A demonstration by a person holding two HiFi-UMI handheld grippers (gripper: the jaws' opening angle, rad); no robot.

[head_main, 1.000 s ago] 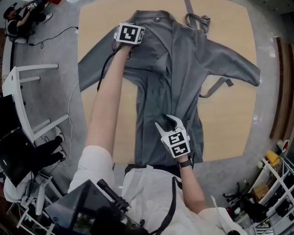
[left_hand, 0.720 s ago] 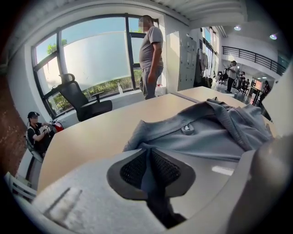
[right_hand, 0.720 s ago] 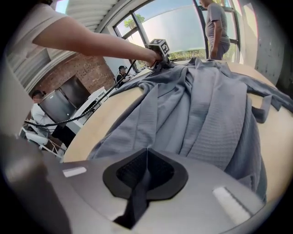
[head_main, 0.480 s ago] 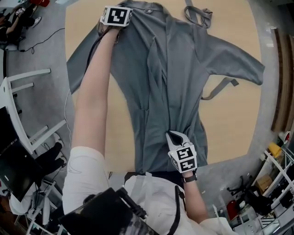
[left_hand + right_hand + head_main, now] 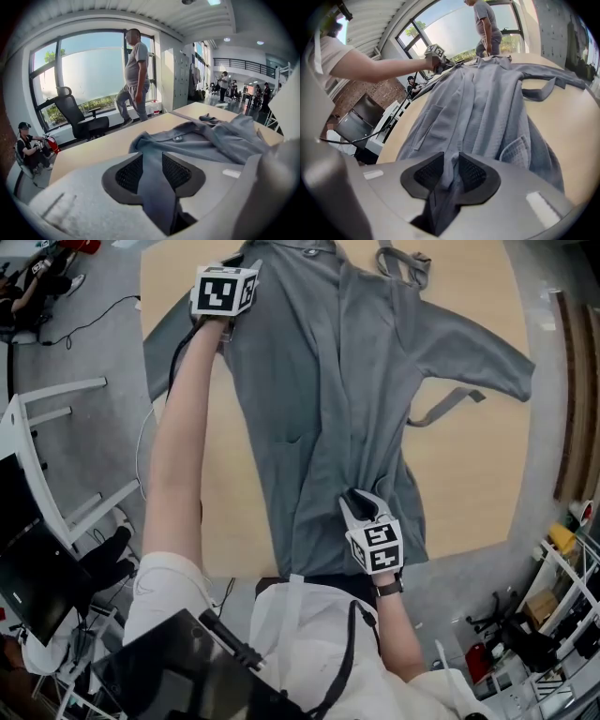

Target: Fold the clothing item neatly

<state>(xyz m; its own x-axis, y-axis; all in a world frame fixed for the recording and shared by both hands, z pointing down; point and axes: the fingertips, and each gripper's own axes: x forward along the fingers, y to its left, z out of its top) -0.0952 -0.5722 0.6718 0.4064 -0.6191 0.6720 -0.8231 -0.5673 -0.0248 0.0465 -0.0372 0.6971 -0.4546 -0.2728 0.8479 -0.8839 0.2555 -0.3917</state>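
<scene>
A grey robe point(image 5: 328, 381) lies lengthwise on the wooden table point(image 5: 469, 474), collar at the far end and hem at the near edge. My left gripper point(image 5: 240, 262) is at the far left shoulder by the collar. In the left gripper view a fold of the robe point(image 5: 197, 140) fills the gap of the left gripper point(image 5: 152, 171), whose jaws are opening. My right gripper point(image 5: 355, 496) sits on the hem near my body. A bunch of hem cloth point(image 5: 487, 103) runs between the pads of the right gripper point(image 5: 451, 171); those jaws are opening too.
One sleeve point(image 5: 478, 357) spreads right with a belt point(image 5: 448, 407) beside it; the other sleeve point(image 5: 164, 343) hangs over the table's left edge. A white frame point(image 5: 56, 427) and cables stand left on the floor. A person point(image 5: 136, 75) walks past an office chair point(image 5: 77, 117).
My left gripper has carried the shoulder farther away and to the left, drawing the robe out longer. My right gripper stayed at the hem, shifting slightly right.
</scene>
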